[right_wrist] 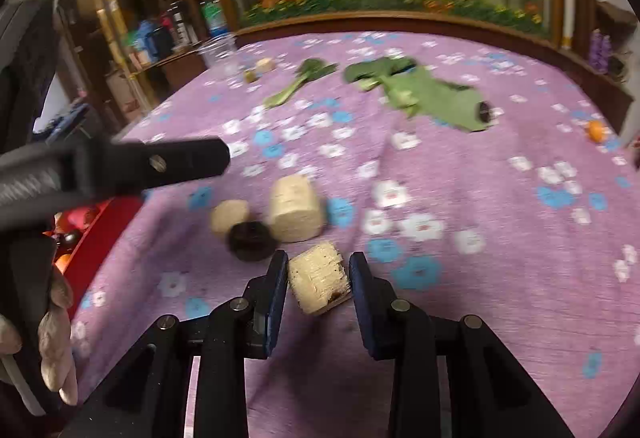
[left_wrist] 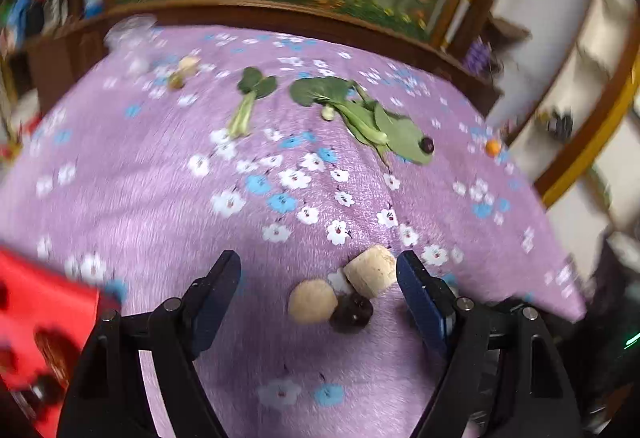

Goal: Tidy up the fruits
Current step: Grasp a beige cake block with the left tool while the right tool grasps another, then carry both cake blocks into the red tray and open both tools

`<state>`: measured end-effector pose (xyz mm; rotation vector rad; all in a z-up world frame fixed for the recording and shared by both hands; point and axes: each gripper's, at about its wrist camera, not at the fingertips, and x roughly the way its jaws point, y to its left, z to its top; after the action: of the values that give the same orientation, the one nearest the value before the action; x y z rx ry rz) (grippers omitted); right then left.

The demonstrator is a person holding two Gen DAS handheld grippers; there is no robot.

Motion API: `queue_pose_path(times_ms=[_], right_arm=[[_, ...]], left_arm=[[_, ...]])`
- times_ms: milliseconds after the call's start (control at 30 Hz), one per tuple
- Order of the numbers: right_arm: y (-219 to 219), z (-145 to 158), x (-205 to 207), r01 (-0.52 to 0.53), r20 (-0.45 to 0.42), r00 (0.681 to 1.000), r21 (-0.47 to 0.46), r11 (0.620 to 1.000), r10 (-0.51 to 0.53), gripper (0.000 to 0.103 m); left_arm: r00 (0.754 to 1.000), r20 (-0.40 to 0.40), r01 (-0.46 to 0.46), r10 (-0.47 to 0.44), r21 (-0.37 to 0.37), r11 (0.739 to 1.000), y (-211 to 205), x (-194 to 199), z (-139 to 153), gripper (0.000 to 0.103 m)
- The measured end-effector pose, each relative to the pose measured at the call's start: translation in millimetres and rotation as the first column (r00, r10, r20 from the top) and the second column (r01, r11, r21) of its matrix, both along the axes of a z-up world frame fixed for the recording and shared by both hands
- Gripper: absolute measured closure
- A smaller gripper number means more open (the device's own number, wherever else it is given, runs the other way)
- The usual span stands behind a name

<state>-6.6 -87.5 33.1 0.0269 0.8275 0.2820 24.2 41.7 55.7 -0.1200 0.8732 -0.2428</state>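
Note:
My left gripper (left_wrist: 319, 266) is open above the purple flowered cloth (left_wrist: 160, 178). Between its fingers lie two pale corn pieces (left_wrist: 370, 270) (left_wrist: 313, 300) and a dark round fruit (left_wrist: 352, 312). My right gripper (right_wrist: 318, 272) is shut on a pale corn piece (right_wrist: 318, 280), held just above the cloth. The same two corn pieces (right_wrist: 296, 208) (right_wrist: 229, 216) and dark fruit (right_wrist: 250, 240) lie just ahead of it. A red basket (left_wrist: 36, 334) sits at the left, also in the right wrist view (right_wrist: 94, 238). The left gripper's body (right_wrist: 120, 162) crosses the right view.
Green leafy vegetables (left_wrist: 360, 114) (left_wrist: 250, 98) lie farther back, a dark fruit (left_wrist: 427, 145) on one leaf. A small orange fruit (left_wrist: 493, 147) sits near the right edge. More pale pieces (left_wrist: 184, 72) and a clear cup (right_wrist: 218, 52) stand at the far left. A wooden headboard (left_wrist: 280, 16) bounds the far side.

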Motion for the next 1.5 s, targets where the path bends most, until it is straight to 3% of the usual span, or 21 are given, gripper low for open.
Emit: queue_pose_path(times_ms=[233,367,467,500,600,633,733,1067,1333,1500], right_arm=[[-47,4,9,0.157,-0.038,0.987,0.092,0.983,-0.154,0.069],[-44,2,13,0.171,-0.045,0.985,0.064,0.983,-0.169,0.069],[-46,1,16,0.164,-0.063,0.985,0.097,0.982,-0.159,0.069],[-45,1,15,0.161,-0.061,0.986,0.093,0.983,-0.156,0.069],[-42,1,13,0.156,-0.053,0.987,0.082,0.984,-0.151,0.069],[-41,1,13,0.156,-0.052,0.987,0.083,0.984,-0.152,0.069],[-43,0,13,0.166,-0.051,0.985,0.085,0.983,-0.162,0.069],[-41,-2,13,0.170,-0.029,0.985,0.082,0.982,-0.168,0.069],[-32,3,7,0.139,0.033,0.989,0.091,0.986,-0.142,0.069],[-17,23,-8,0.117,0.045,0.992,0.090,0.989,-0.121,0.069]], left_arm=[[0.985,0.010,0.167,-0.171,0.163,0.972,-40,9,-16,0.024],[0.973,-0.015,0.229,-0.230,0.166,0.959,-53,14,-27,0.026],[0.973,-0.034,0.233,-0.230,0.143,0.962,-52,18,-33,0.026],[0.972,-0.036,0.236,-0.234,0.140,0.962,-52,18,-34,0.030],[0.967,-0.050,0.253,-0.249,0.129,0.959,-54,19,-38,0.061],[0.966,-0.052,0.259,-0.254,0.119,0.959,-55,19,-38,0.063],[0.970,-0.037,0.245,-0.242,0.127,0.961,-54,17,-36,0.063],[0.993,0.006,0.120,-0.121,0.055,0.991,-25,9,-14,0.063],[0.997,0.076,0.000,0.001,-0.009,1.000,27,-41,24,0.063],[0.984,0.137,-0.114,0.115,-0.017,0.993,80,-83,50,0.062]])
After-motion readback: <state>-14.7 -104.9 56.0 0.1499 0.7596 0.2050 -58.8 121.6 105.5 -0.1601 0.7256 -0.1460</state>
